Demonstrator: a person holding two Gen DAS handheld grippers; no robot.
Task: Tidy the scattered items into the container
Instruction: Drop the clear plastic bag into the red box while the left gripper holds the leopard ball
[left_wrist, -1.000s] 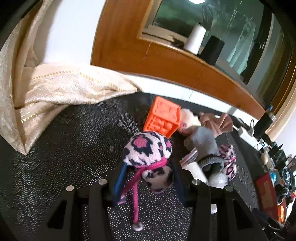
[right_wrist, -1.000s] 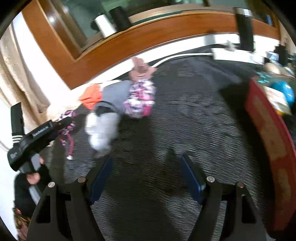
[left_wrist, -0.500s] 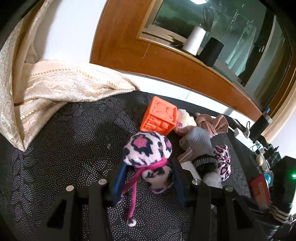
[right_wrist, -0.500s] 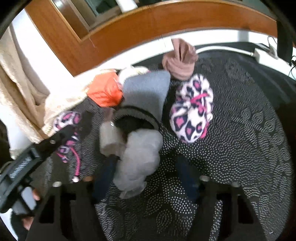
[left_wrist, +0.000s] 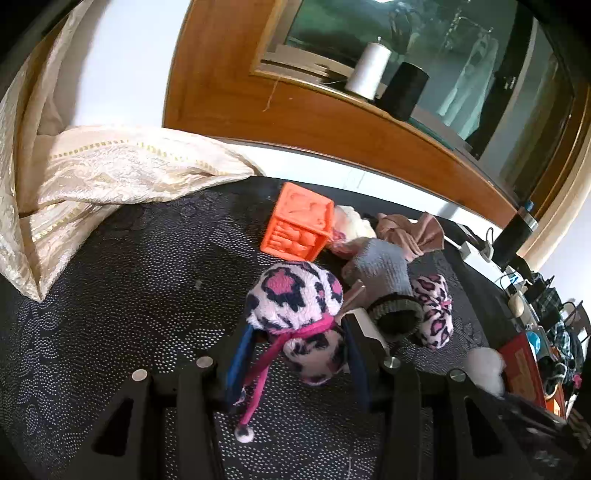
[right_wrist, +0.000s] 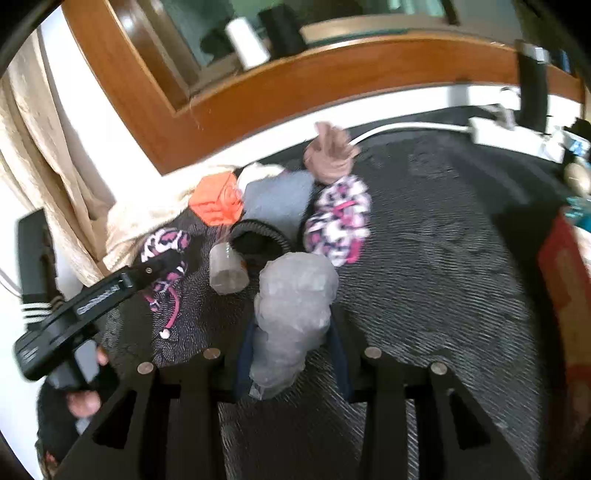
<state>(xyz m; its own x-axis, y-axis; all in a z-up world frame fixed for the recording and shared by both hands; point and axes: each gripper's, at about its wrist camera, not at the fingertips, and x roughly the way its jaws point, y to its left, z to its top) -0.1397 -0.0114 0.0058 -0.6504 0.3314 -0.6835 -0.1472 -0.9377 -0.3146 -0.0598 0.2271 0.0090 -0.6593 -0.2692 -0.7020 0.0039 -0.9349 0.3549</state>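
Above the dark bench (left_wrist: 110, 314), your left gripper (left_wrist: 295, 354) clamped the leopard-print plush (left_wrist: 295, 302); right gripper (right_wrist: 291, 354) fingers had just been closing on the crumpled wrap (right_wrist: 295, 295). Lift both clear, keep squeezing.

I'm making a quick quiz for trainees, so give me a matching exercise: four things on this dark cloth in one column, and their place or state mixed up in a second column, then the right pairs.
Things:
1. leopard-print slipper
2. grey fluffy item
3. orange cube
4. grey sock

Places or states:
A. lying on the cloth, dark cuff toward the camera
B. clamped in the right gripper
C. standing on the cloth near the cream curtain
D. clamped in the left gripper

Pairs: 1-D, 2-B, 3-C, 4-A
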